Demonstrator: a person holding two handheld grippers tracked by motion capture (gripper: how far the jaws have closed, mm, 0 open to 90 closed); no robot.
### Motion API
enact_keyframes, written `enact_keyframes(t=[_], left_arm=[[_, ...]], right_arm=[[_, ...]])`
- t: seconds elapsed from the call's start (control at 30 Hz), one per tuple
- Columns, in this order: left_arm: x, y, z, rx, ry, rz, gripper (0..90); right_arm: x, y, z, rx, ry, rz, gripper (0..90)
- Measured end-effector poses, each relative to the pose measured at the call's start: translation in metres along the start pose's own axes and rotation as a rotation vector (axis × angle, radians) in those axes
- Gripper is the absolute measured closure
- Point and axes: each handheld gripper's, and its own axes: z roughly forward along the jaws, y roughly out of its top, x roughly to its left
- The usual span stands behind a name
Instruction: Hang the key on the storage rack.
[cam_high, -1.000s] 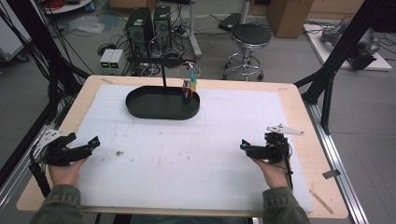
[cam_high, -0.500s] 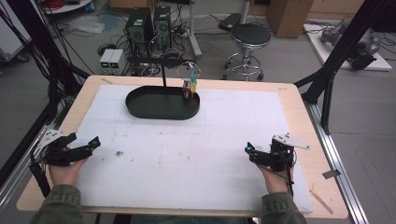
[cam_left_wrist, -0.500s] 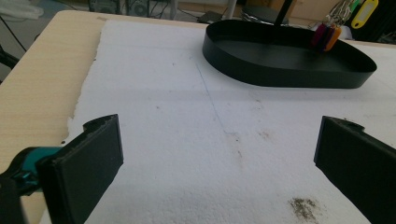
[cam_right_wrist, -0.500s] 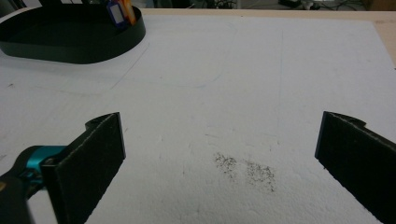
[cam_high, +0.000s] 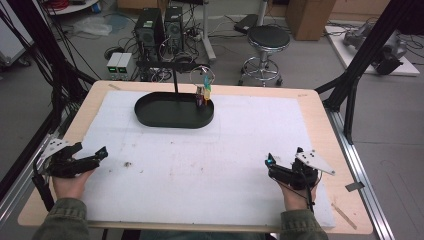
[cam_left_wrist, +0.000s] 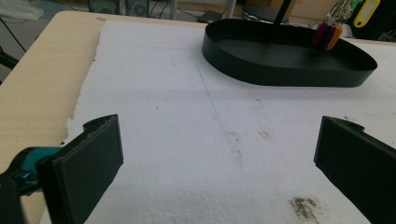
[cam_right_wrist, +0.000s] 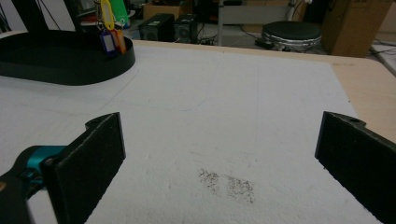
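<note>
Tools wide apart in the jaws, empty: left tool (cam_high: 95, 156) at the near left of the white foam-covered worktop (cam_high: 240, 145), right tool (cam_high: 284, 159) at the near right. Black oval tray (cam_high: 174, 111) at the far centre, coloured key tags (cam_high: 203, 92) hanging over its right end.

The right gripper (cam_right_wrist: 219, 172) has its jaws spread wide over white foam (cam_right_wrist: 233, 107); a black tray (cam_right_wrist: 65, 63) with key tags (cam_right_wrist: 109, 35) sits upper left.
</note>
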Motion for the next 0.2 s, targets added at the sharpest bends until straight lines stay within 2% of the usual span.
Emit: enact_keyframes(t=[0.1, 0.2], left_arm=[[-0.0003, 0.0001, 0.0001, -0.001, -0.002, 0.001, 1.7], [0.0001, 0.0001, 0.0001, -0.001, -0.004, -0.002, 1.8]], right_arm=[[0.0015, -0.0006, -0.0002, 0.001, -0.003, -0.021, 0.5], [0.0011, -0.0011, 0.0002, 0.002, -0.002, -0.018, 0.5]])
